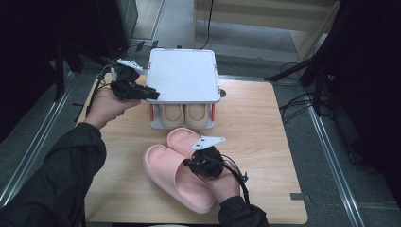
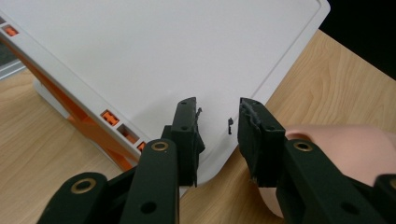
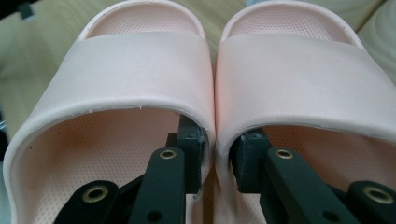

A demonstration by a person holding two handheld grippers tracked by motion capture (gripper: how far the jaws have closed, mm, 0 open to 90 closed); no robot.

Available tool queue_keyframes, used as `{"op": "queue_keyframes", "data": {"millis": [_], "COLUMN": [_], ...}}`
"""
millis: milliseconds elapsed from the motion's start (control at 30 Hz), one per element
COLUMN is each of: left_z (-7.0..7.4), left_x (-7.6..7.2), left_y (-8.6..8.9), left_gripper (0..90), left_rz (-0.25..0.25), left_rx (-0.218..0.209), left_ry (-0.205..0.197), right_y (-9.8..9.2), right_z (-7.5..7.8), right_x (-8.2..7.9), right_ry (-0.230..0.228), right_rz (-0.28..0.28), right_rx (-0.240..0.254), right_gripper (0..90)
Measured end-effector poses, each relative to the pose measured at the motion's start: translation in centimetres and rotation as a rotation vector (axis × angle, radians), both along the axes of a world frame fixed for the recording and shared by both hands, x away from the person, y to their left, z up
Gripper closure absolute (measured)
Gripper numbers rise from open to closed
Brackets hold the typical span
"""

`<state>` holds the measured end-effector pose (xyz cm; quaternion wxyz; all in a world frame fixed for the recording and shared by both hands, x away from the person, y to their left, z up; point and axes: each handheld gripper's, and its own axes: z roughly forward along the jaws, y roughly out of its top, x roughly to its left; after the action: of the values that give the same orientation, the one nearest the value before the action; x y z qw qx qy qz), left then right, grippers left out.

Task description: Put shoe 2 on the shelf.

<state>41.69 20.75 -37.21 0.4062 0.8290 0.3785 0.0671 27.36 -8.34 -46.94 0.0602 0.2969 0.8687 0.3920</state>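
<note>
Shoe rack (image 1: pixel 183 75): white, stands at the table's far middle; its flat top is bare. Its lower shelf holds a beige pair (image 1: pixel 185 115) that fills the opening.

Pink slippers (image 1: pixel 182 165): side by side, touching, just in front of the rack; they block the straight path to the shelf from the near edge.

Table (image 1: pixel 265 142): right half bare from rack to near edge; a wide open strip also lies on the left, between the rack and the left edge.

Left gripper (image 1: pixel 146 93): hangs over the rack's near left corner.
</note>
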Motion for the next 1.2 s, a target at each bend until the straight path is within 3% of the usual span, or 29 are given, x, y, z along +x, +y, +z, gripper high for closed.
{"op": "queue_keyframes", "data": {"millis": [167, 400, 600, 800, 1000, 1133, 1200], "left_z": [0.5, 0.3, -1.6, -3.7, -5.9, -6.7, -7.0], "left_x": [-1.1, -3.3, -4.8, -6.3, -7.7, -8.8, -9.3], "left_y": [1.0, 2.7, 3.9, 4.9, 5.4, 5.7, 5.6], "left_gripper": [61.1, 49.6, 43.1, 40.3, 39.5, 40.1, 40.0], "left_rz": [0.014, 0.043, 0.088, 0.100, 0.126, 0.148, 0.148], "left_rx": [0.001, -0.008, -0.004, -0.027, -0.037, -0.058, -0.047], "left_ry": [-0.014, -0.001, 0.012, 0.008, 0.023, 0.018, 0.019], "right_y": [-0.9, -1.7, -1.9, -2.1, -2.3, -2.4, -2.4], "right_z": [2.1, 4.8, 7.1, 9.9, 12.2, 13.4, 14.0], "right_x": [0.5, 1.4, 2.1, 3.0, 4.4, 5.5, 6.2], "right_ry": [0.007, -0.005, -0.008, -0.035, -0.033, -0.034, -0.032], "right_rz": [0.031, 0.074, 0.107, 0.132, 0.120, 0.117, 0.105], "right_rx": [0.014, 0.016, 0.020, 0.010, 0.009, 0.030, 0.027], "right_gripper": [75.9, 75.8, 75.6, 75.4, 75.4, 75.4, 75.4]}}
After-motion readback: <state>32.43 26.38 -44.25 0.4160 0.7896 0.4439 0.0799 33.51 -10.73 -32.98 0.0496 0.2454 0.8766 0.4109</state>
